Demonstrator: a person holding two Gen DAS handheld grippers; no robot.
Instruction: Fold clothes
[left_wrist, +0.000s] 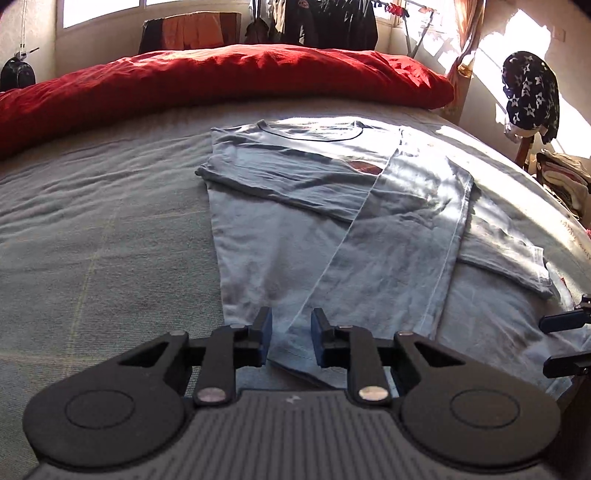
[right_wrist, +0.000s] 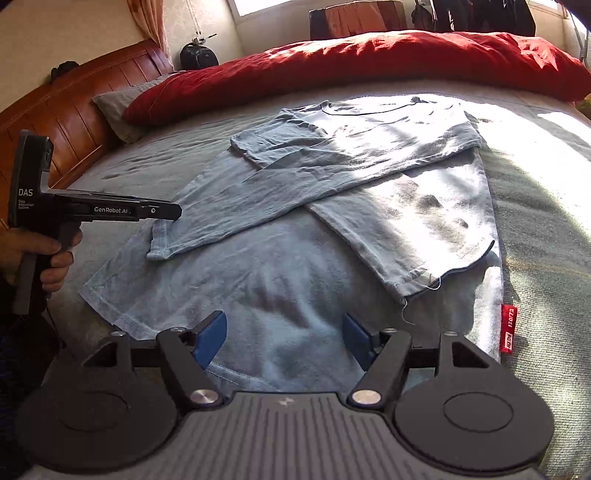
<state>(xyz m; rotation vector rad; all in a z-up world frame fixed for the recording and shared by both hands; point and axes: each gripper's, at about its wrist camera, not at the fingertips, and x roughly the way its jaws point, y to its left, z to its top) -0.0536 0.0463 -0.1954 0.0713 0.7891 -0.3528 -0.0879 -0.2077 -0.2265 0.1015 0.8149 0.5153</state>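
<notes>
- Closest in: right gripper (right_wrist: 284, 339) with blue pads spread wide, nothing pinched, right over the near hem of the shirt (right_wrist: 280, 266).
- Just left of that: left gripper (left_wrist: 291, 338) with only a small gap between its pads, not pinching anything yet. Seen from the side in the right view, floating just above the cloth, held in a hand (right_wrist: 44, 254).
- Under the left gripper: the cuff (right_wrist: 159, 243) of one long sleeve, laid slanting across the shirt.
- Near right edge of the shirt: a small red tag (right_wrist: 508, 328).
- Shirt spread flat on the grey bed (left_wrist: 92, 240), long way running near to far. Hem near, collar (left_wrist: 310, 131) far.
- Both sleeves crossed over the middle, so already tucked in.
- Both grippers at the hem end, side by side: left one by the left part, right one by the right part.
- Looks like the next step: grab the hem with both and carry it far, up toward the collar.
- Should watch the loose cuff, easy to drag along.
- Farthest back: a puffy red blanket (right_wrist: 369, 62), well past the collar.
</notes>
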